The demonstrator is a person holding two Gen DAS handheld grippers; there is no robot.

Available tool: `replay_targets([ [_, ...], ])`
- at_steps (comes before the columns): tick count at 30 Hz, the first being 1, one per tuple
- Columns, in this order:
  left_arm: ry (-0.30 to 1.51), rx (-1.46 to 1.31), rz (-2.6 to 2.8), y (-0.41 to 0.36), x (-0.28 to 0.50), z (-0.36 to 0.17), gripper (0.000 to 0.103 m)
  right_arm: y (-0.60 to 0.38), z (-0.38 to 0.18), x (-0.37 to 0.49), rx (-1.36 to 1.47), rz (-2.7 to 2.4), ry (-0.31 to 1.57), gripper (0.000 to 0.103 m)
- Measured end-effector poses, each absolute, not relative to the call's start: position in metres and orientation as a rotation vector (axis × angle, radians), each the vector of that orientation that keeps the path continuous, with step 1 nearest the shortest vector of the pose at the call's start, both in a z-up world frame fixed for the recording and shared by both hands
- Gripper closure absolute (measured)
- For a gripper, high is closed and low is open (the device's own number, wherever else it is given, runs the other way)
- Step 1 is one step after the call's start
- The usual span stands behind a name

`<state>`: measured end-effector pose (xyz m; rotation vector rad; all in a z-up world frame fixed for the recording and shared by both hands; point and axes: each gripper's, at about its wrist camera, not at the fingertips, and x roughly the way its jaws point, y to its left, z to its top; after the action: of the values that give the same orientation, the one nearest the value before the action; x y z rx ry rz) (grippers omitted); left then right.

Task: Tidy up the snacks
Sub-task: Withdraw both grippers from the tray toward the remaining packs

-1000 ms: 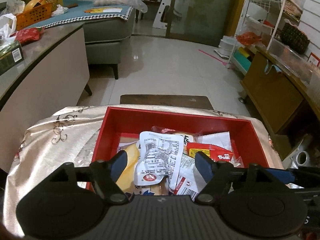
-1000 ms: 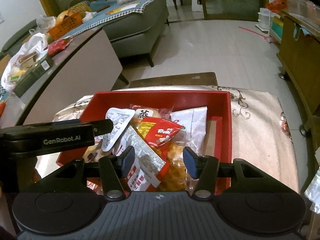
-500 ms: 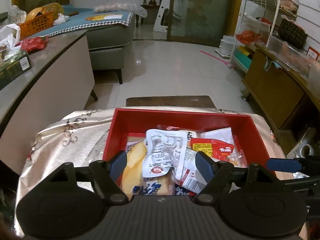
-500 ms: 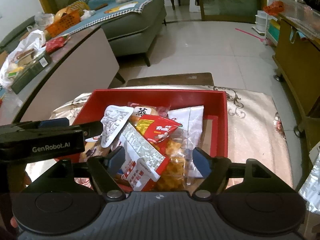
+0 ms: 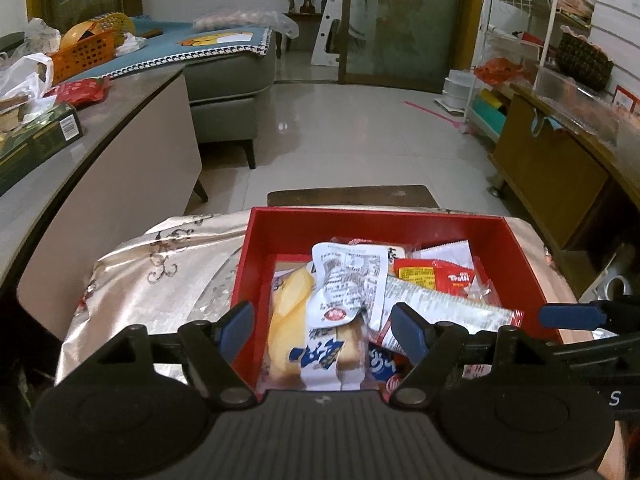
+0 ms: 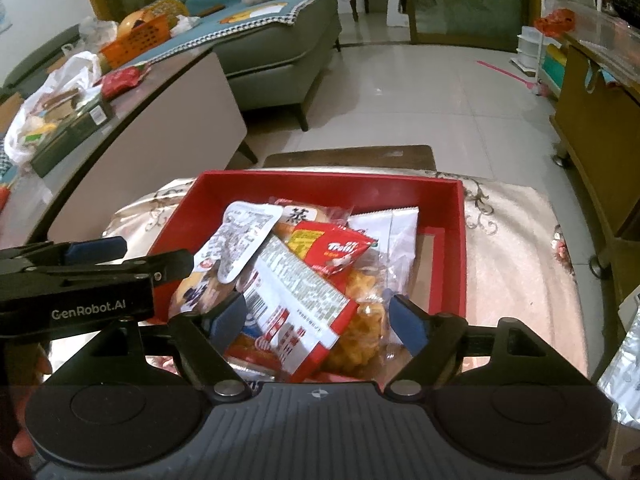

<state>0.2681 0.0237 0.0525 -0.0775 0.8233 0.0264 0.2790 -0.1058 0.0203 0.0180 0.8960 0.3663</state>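
Note:
A red box (image 5: 376, 232) on the cloth-covered table holds several snack packets. My left gripper (image 5: 322, 320) stands open over its near left part, above a bread packet with blue characters (image 5: 320, 348) and a white pouch (image 5: 348, 280). Nothing is pressed between its pads. My right gripper (image 6: 316, 308) hovers over the box's near edge with its jaws opening. A long red and white packet (image 6: 296, 300) and a clear bag of yellow crisps (image 6: 360, 332) lie between them, untouched by the pads. A red Trolli packet (image 6: 332, 248) lies further in.
The box (image 6: 320, 184) sits on a shiny patterned cloth (image 5: 160, 280). A grey counter with a green carton (image 5: 36, 140) runs along the left. A wooden cabinet (image 5: 560, 184) stands to the right, a dark stool (image 5: 352, 196) just beyond the table. A silver packet (image 6: 624, 352) lies at the right edge.
The right gripper's jaws have spread wide apart over the long packet and the crisps. The left gripper has drawn back and leftward, so more of the near snacks shows.

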Motion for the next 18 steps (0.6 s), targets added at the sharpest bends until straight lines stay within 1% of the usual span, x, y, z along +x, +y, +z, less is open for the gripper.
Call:
replay_targets([
  [9,0.849,-0.070,0.044,0.035,0.237,0.048,0.033,-0.098,0.018,0.253,0.007,0.404,0.908,0.017],
  [16,1.007,-0.132,0.022,0.052,0.192,0.017,0.033,-0.093,-0.003,0.214,-0.065,0.429,0.971,0.017],
  [18,1.027,-0.147,0.024,0.056,0.189,0.012,0.033,-0.097,-0.008,0.208,-0.070,0.432,0.994,0.016],
])
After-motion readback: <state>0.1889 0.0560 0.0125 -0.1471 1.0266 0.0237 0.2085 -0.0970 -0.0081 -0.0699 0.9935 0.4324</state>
